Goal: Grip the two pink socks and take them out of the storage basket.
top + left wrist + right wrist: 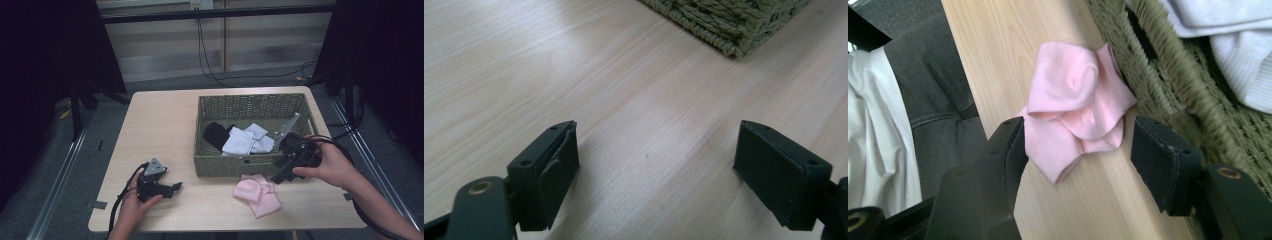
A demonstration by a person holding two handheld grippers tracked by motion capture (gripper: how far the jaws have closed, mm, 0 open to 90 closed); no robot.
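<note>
1. The woven basket (210, 162) holds white socks (245, 141) and a black sock (216, 134).
2. The pink sock (257, 192) lies on the tabletop (160, 120), touching the basket's front wall.
3. The right gripper (281, 176) hangs open over that sock.
4. The left gripper (175, 187), open and empty, rests well left of the basket.

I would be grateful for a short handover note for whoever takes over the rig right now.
Left gripper: open, low over bare table, holding nothing.
Right gripper: open, jaws either side of the pink socks, not closed on them.
Pink socks lie on the table against the front wall of the wicker basket.
Done: white socks and a black one lie in the basket.
Left, probably: grip the pink socks and drop them into the basket.
</note>
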